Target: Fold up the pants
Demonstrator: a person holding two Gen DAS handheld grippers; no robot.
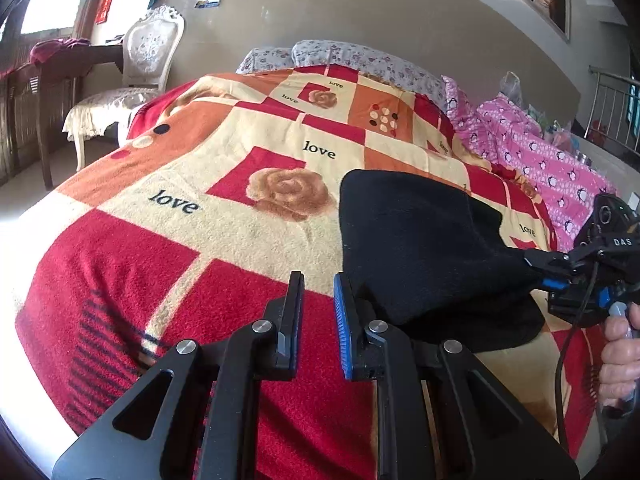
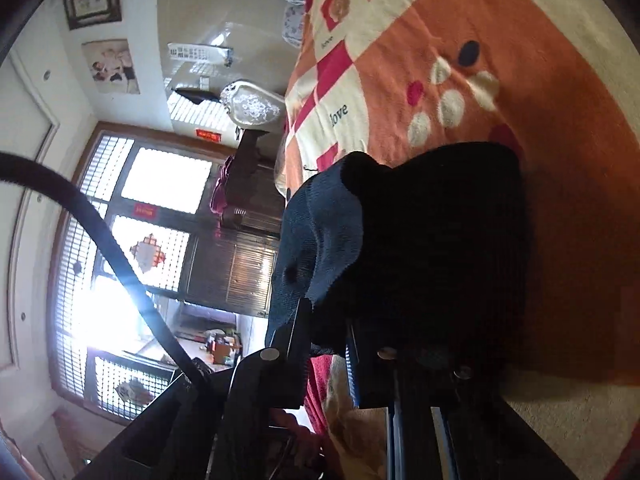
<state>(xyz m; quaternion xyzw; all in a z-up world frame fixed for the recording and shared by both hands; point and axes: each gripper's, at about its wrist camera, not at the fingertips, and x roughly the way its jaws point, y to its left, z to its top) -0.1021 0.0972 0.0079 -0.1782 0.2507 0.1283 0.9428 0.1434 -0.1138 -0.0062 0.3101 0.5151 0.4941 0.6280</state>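
Both wrist views look close along fingers, sharing the pants (image 1: 420, 240).

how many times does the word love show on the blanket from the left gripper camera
6 readable: near left, centre, two small by the far rose square, and two at the right edge. The black pants may hide more.

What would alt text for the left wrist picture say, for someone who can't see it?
Folded black pants lie on a bed under a red, orange and cream blanket, their right corner pinched by the right gripper in a person's hand. The left gripper is in front, nothing between its fingers.
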